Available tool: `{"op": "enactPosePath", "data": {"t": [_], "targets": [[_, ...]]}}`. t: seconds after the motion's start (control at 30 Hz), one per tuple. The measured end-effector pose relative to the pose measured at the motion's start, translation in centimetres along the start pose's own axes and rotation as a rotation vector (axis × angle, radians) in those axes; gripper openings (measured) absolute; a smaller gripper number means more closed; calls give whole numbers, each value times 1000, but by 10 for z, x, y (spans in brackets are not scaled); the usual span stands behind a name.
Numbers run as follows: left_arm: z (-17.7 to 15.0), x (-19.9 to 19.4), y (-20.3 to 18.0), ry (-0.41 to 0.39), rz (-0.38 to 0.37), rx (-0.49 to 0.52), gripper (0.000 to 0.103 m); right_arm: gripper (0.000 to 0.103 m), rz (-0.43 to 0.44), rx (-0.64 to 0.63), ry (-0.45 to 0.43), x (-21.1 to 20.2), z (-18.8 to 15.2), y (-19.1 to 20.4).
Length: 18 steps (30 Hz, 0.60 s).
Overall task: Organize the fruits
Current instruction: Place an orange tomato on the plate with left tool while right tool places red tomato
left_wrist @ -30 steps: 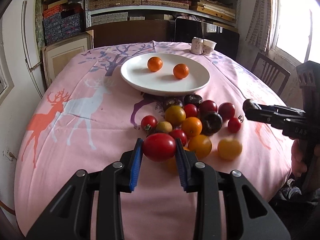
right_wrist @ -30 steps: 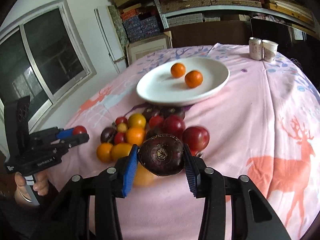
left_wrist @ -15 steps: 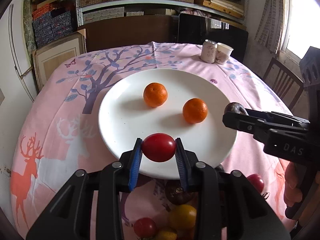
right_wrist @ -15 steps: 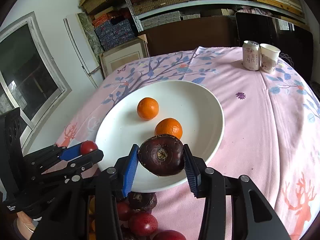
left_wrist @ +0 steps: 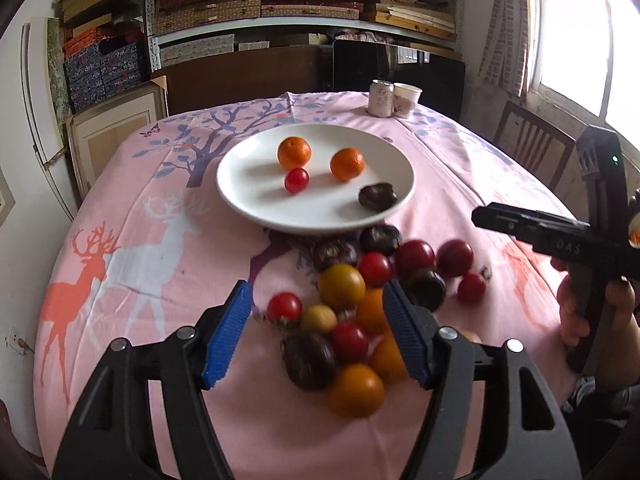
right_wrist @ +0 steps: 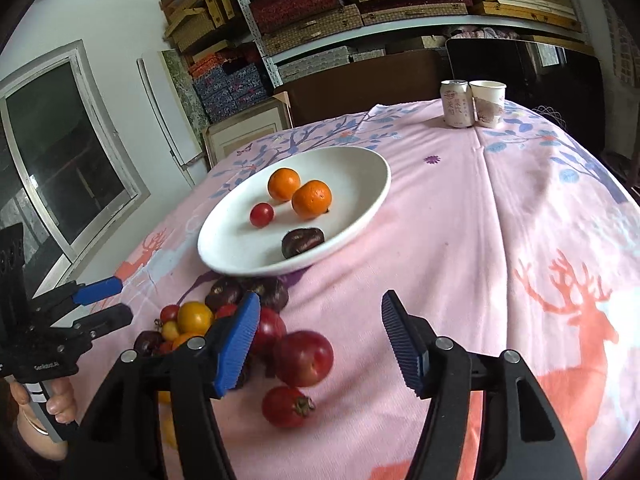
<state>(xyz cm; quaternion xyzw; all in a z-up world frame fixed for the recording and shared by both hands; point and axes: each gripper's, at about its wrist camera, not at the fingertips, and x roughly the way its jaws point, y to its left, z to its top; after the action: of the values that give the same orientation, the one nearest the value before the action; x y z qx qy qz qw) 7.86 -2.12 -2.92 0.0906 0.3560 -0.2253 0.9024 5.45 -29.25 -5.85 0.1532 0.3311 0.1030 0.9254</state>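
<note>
Both jaws are held open, empty. Fruit pile (left_wrist: 352, 312) is framed directly between left gripper (left_wrist: 316, 332) pads; right gripper (right_wrist: 320, 344) is offset rightward.

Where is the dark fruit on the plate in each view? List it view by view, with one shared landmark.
Left wrist: dark fruit lies at the plate's right front edge, upper centre of the picture.
Right wrist: dark fruit lies near the plate's front rim, just left of centre.
Shared landmark: the can at the table's far side.
</note>
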Motion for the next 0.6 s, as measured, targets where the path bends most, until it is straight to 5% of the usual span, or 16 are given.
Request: {"op": "enactPosePath", "data": {"t": [0.2, 0.37, 0.6], "targets": [[-55, -17, -23, 42, 24, 56, 64, 65, 17, 13, -9, -11, -10, -6], [-67, 6, -20, 115, -11, -13, 34, 65, 1, -67, -23, -14, -18, 9], [-60, 25, -26, 111, 21, -19, 36, 65, 8, -110, -13, -15, -22, 14]]}}
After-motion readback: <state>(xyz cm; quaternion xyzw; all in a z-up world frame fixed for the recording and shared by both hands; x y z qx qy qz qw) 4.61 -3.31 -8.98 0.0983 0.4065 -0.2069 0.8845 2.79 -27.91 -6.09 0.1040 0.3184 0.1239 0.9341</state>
